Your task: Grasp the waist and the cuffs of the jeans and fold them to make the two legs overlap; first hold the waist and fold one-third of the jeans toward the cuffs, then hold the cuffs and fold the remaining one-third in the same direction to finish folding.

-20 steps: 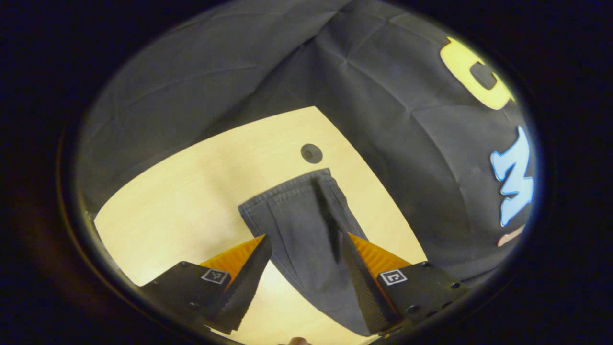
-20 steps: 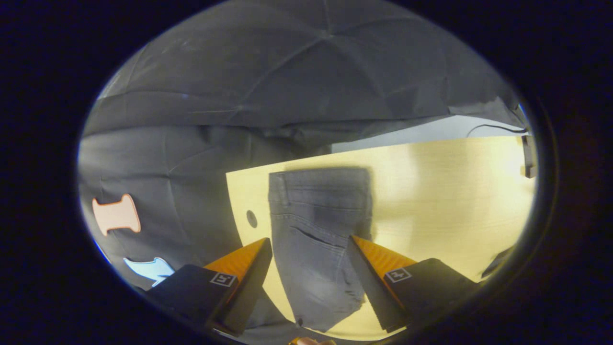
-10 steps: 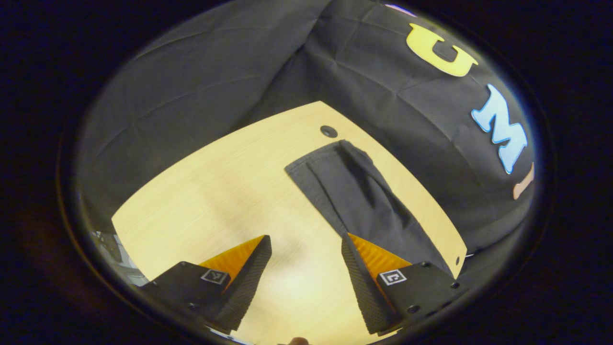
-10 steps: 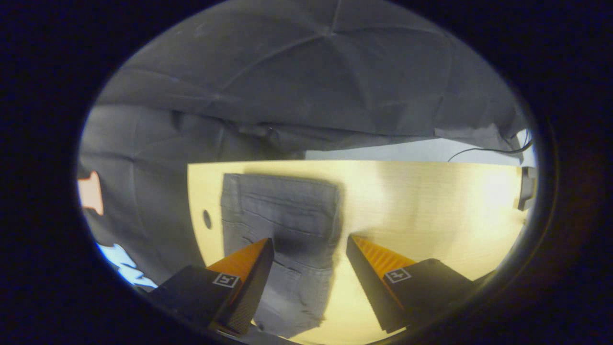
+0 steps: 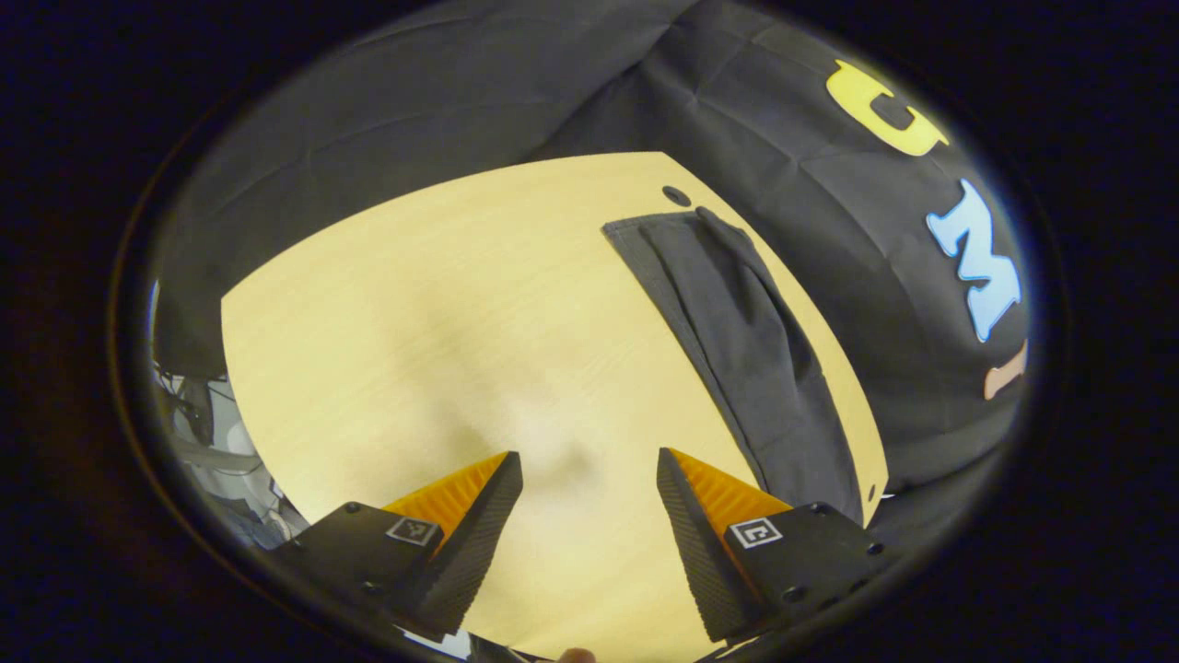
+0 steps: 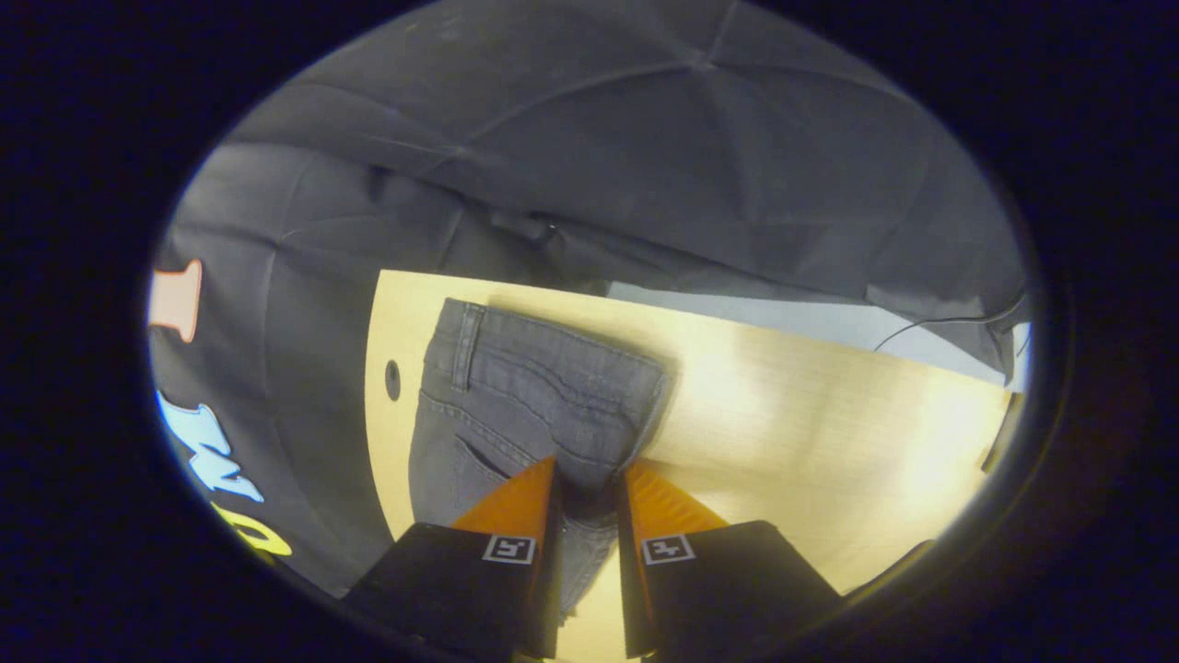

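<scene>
The dark grey jeans (image 6: 525, 387) lie flat near the left end of the wooden table (image 6: 811, 405), waistband toward the far edge, one back pocket showing. My right gripper (image 6: 589, 463) sits at the right side of the seat, its fingers drawn in on a pinch of denim. In the left gripper view the jeans (image 5: 737, 322) run as a long strip along the table's right edge. My left gripper (image 5: 585, 460) hangs open above bare wood (image 5: 442, 304), to the left of the jeans and not touching them.
A round cable hole (image 5: 676, 195) pierces the table just beyond the end of the jeans, also visible as a hole (image 6: 392, 379) beside the waistband. Cables and gear (image 5: 198, 414) lie past the table's left edge. A thin cable (image 6: 930, 324) runs behind the table.
The right gripper has moved down onto the jeans and its fingers have come together on the denim. The left gripper has swung left, off the jeans and over bare table, still open.
</scene>
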`<state>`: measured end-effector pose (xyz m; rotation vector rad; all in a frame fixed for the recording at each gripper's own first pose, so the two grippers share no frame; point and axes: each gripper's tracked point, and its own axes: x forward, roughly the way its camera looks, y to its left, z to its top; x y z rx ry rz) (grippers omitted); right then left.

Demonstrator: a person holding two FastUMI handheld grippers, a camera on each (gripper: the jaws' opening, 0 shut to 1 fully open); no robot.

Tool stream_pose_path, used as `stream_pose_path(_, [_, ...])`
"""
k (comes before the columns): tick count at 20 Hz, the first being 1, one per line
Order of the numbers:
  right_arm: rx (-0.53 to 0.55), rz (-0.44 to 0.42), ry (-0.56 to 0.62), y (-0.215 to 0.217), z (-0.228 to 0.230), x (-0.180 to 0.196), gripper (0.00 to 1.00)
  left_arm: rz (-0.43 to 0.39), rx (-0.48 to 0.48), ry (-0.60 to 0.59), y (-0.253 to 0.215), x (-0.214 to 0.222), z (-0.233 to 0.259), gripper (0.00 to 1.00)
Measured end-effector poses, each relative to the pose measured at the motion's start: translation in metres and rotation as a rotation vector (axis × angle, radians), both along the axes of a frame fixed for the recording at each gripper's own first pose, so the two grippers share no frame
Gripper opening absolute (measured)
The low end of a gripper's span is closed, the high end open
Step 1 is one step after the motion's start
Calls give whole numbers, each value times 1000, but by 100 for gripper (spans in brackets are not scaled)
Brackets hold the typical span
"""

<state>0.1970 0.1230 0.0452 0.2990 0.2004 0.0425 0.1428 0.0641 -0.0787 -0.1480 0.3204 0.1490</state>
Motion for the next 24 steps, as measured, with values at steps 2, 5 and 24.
stream_pose_path(2, [-50, -58, -44, -12, 13, -9, 27, -3, 4, -1, 2, -5, 0, 100])
stream_pose_path(5, [-238, -186, -163, -33, 54, -29, 26, -10, -11, -5, 1, -8, -3, 99])
stream_pose_path(24, [-1090, 358, -550, 148, 52, -257, 25, -54, -95, 84, -10, -7, -36, 98])
